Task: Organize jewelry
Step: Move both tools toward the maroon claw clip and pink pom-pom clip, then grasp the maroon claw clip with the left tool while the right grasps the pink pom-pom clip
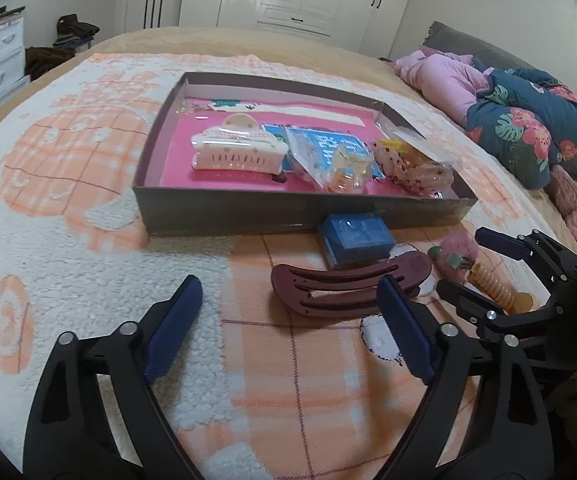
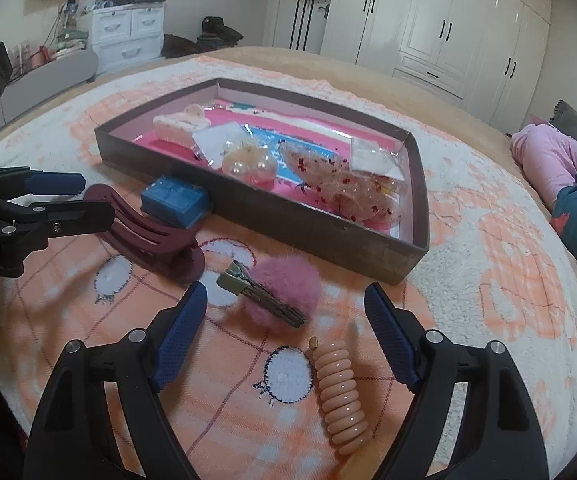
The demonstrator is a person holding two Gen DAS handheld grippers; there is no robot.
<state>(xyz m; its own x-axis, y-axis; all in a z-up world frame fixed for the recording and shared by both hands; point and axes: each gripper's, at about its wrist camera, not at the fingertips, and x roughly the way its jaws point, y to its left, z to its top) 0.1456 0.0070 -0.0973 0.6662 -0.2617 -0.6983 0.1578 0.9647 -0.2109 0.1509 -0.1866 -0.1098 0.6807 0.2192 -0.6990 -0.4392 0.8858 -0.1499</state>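
Note:
A shallow brown box (image 1: 296, 210) (image 2: 312, 236) lies on the bed blanket and holds a cream claw clip (image 1: 236, 150) (image 2: 176, 126) and several bagged hair pieces (image 1: 344, 164) (image 2: 344, 184). In front of it lie a small blue box (image 1: 354, 240) (image 2: 174, 200), a maroon hair clip (image 1: 348, 286) (image 2: 148, 236), a pink pompom clip (image 2: 280, 294) (image 1: 458, 252) and a peach spiral hair tie (image 2: 340, 392) (image 1: 494, 288). My left gripper (image 1: 290, 306) is open and empty, just before the maroon clip. My right gripper (image 2: 286, 314) is open and empty, over the pompom clip and spiral tie.
A peach and white fleece blanket (image 1: 88, 240) covers the bed. Pink and floral bedding (image 1: 528, 128) is heaped at the right. White wardrobes (image 2: 448, 28) and a white drawer unit (image 2: 128, 32) stand behind. Each gripper shows in the other's view, (image 1: 528, 272) (image 2: 40, 204).

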